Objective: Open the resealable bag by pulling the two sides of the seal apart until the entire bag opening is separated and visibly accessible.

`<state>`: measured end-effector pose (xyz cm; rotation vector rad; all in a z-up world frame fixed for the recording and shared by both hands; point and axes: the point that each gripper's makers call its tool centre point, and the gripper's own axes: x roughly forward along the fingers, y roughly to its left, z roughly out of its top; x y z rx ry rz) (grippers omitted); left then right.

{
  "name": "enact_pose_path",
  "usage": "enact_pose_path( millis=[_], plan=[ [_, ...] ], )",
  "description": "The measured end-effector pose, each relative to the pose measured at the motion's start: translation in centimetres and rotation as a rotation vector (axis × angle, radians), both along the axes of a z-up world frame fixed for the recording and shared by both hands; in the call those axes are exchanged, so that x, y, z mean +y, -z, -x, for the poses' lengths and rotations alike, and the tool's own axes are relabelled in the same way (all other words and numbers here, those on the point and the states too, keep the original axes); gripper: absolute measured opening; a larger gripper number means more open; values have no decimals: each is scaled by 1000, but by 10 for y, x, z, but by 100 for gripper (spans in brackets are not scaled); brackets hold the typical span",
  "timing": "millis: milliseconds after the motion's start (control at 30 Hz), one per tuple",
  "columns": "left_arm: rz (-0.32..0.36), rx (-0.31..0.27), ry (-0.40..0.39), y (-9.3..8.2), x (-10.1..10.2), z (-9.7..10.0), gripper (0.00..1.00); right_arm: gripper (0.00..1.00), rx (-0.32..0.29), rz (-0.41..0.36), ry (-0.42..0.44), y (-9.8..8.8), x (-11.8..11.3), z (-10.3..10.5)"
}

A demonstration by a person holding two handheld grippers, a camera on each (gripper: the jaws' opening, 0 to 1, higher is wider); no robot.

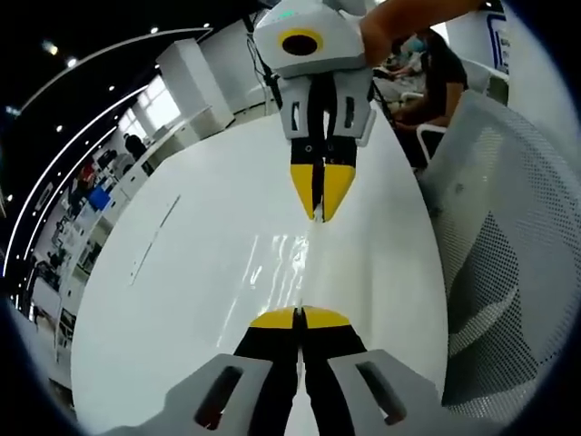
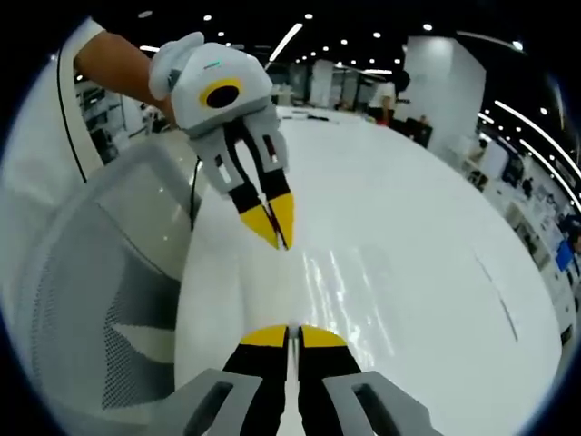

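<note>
1. In the left gripper view, the left gripper [image 1: 299, 317] has its yellow-tipped jaws pressed together on the near edge of the clear resealable bag [image 1: 295, 268], pinching it.
2. In the same view, the right gripper [image 1: 320, 216] comes in from the top with its jaws likewise closed on the far edge of the bag, which stretches between the two grippers as a glossy, nearly see-through sheet over the middle of the white desk [image 1: 200, 272].
3. A white mesh chair [image 1: 508, 254] stands at the desk's right edge. No writing can be read.
4. In the right gripper view, the right gripper [image 2: 292, 332] clamps the bag [image 2: 313, 282] at its near edge.
5. There the left gripper [image 2: 280, 241], held by a hand [image 2: 163, 77], grips the bag's far edge with closed jaws, near the desk's [image 2: 408, 245] left edge and beside the chair [image 2: 100, 300].
</note>
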<state>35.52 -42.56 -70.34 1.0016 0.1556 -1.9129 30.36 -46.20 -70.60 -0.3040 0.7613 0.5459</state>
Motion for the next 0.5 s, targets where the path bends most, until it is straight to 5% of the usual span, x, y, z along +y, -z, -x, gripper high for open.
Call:
enact_pose_path(
  millis=[500],
  plan=[
    [-18,-1,19,5,-3,1,0,0,25,10,24,8,-18,20]
  ],
)
